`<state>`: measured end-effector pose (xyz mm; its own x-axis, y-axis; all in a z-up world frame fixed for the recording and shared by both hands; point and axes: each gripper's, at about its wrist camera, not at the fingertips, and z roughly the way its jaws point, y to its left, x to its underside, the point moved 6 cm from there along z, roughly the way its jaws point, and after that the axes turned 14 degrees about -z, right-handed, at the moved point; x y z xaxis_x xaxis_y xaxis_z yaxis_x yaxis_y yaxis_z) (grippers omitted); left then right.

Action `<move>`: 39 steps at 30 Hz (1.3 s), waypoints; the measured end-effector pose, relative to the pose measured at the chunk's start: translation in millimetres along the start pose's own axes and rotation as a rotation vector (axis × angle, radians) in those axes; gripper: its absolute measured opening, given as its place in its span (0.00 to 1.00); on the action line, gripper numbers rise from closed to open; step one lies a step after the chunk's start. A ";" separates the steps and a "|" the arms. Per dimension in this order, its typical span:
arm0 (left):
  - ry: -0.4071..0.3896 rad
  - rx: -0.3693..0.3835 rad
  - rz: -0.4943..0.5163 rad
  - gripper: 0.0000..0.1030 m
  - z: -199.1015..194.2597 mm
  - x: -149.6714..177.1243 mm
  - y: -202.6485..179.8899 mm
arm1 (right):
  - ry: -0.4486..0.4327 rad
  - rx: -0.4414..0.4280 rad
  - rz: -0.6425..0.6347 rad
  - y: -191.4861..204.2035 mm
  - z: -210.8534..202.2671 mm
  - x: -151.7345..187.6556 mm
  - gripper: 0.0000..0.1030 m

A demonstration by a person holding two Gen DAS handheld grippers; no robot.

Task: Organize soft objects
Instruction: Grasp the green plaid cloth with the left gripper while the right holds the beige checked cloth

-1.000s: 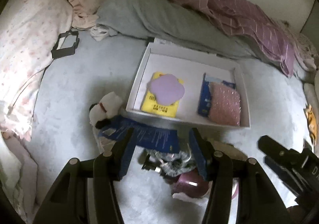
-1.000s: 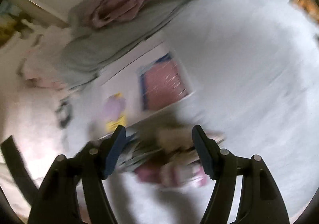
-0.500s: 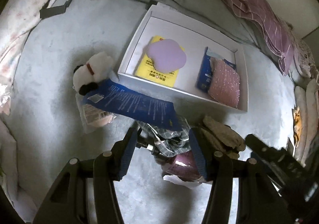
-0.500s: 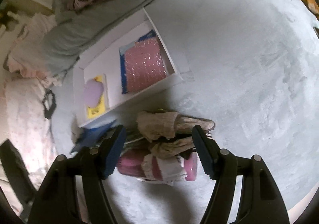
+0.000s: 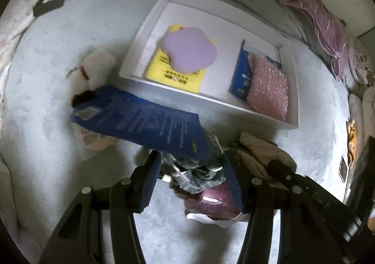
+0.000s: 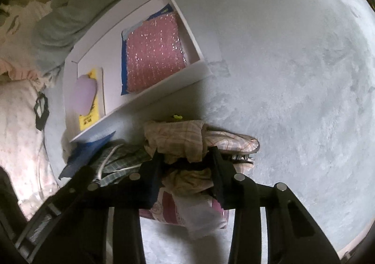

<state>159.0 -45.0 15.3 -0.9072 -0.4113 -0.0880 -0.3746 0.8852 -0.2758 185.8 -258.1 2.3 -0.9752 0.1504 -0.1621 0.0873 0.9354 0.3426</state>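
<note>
Trouble in the left wrist view starts with the heap at 6 o'clock: the left gripper (image 5: 191, 171) hangs over a dark plaid cloth (image 5: 199, 176) with its jaws about half apart, the cloth between them but neither pad pressing on it that I can see. A blue packet (image 5: 145, 123) lies across the top of that cloth toward 10 o'clock, partly over a white plush toy (image 5: 93, 69), and a shiny maroon pouch (image 5: 215, 200) sits under the right finger. If these jaws shut here they may catch the packet's edge or the pouch along with the cloth, and the lift would drag the heap sideways. The white box (image 5: 150, 27) at 12 o'clock already holds a lilac pad (image 5: 189, 49) on a yellow packet (image 5: 175, 74) and a pink bubble mailer (image 5: 267, 88); its near wall stands close to the heap, so a trailing cloth could hook it.

From the right wrist view, the right gripper (image 6: 185, 163) is closing on a beige checked garment (image 6: 178, 139) at the centre, fabric bunched between the pads (contact looks made on both sides, though motion blur leaves some doubt). Only a fold is caught, so the grip may slip or the garment may unroll and sweep the pink printed bag (image 6: 178, 212) beneath it at 6 o'clock. Both grippers work the same heap, touching distance apart, and could tug against each other or collide
</note>
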 end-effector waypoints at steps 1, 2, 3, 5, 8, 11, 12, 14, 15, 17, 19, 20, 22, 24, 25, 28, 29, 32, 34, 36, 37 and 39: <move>0.004 -0.005 0.004 0.53 3.8 0.2 -1.7 | -0.010 0.003 0.001 -0.5 -4.1 0.3 0.37; 0.003 -0.011 0.012 0.53 6.6 0.3 -3.8 | -0.022 0.007 0.002 -0.6 -8.6 0.6 0.36; 0.009 -0.031 0.030 0.53 11.2 1.3 -6.5 | -0.040 0.012 0.001 -0.5 -15.0 0.8 0.36; 0.011 -0.060 0.056 0.53 17.3 3.0 -9.6 | -0.087 0.012 -0.001 0.5 -30.8 0.0 0.36; 0.008 -0.092 0.073 0.48 24.2 4.3 -11.9 | -0.157 0.016 0.001 1.3 -53.1 -3.0 0.36; 0.008 -0.097 0.075 0.40 25.1 3.1 -11.8 | -0.215 0.006 0.001 5.0 -65.8 -6.2 0.36; 0.009 -0.092 0.066 0.39 23.5 3.0 -11.0 | -0.227 0.002 0.001 6.7 -67.9 -7.4 0.36; 0.010 -0.090 0.062 0.37 19.1 1.5 -9.3 | -0.249 -0.011 -0.003 9.5 -72.4 -9.1 0.36; 0.006 -0.082 0.062 0.37 14.9 1.2 -8.9 | -0.258 -0.016 -0.006 10.4 -74.6 -9.8 0.36; -0.006 -0.055 0.055 0.37 4.1 2.2 -8.8 | -0.273 -0.032 -0.012 14.5 -75.4 -11.8 0.36; -0.029 -0.024 0.051 0.37 -11.0 2.3 -8.0 | -0.273 -0.060 -0.010 17.7 -74.4 -12.1 0.36; -0.044 -0.016 0.052 0.37 -18.2 2.4 -7.1 | -0.270 -0.068 -0.009 17.6 -74.4 -11.3 0.36; -0.079 -0.013 0.056 0.37 -32.0 3.6 -4.5 | -0.251 -0.052 -0.020 18.3 -72.0 -10.0 0.36; -0.098 -0.029 0.060 0.37 -38.3 4.5 -1.0 | -0.216 -0.007 -0.038 19.2 -65.7 -8.9 0.36; -0.099 -0.037 0.057 0.37 -36.9 5.1 -0.2 | -0.202 0.006 -0.037 18.4 -62.8 -8.0 0.36; -0.112 -0.044 0.033 0.37 -40.0 3.8 1.4 | -0.208 -0.013 -0.014 14.5 -62.8 -7.2 0.36; -0.123 -0.031 0.033 0.37 -44.7 2.4 1.0 | -0.224 -0.028 -0.011 13.8 -67.3 -7.2 0.36; -0.149 0.035 0.040 0.37 -61.0 1.0 -1.2 | -0.293 -0.066 -0.008 16.2 -85.8 -9.3 0.36; -0.152 0.073 0.035 0.37 -66.3 0.0 -1.4 | -0.316 -0.095 -0.002 17.9 -92.4 -9.3 0.36; -0.162 0.101 0.024 0.37 -67.9 -4.0 -3.5 | -0.319 -0.126 0.006 19.8 -92.0 -9.7 0.36; -0.176 0.111 0.015 0.37 -69.5 -6.9 -3.6 | -0.314 -0.135 0.011 20.7 -89.7 -10.3 0.36; -0.207 0.127 0.005 0.37 -74.0 -12.4 -4.9 | -0.300 -0.137 0.020 22.0 -82.7 -11.6 0.36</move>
<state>158.0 -28.2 88.5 -0.8457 -0.4542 -0.2802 -0.3312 0.8584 -0.3917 182.2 -265.8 88.2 -0.8686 0.2745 -0.4125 0.0574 0.8826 0.4666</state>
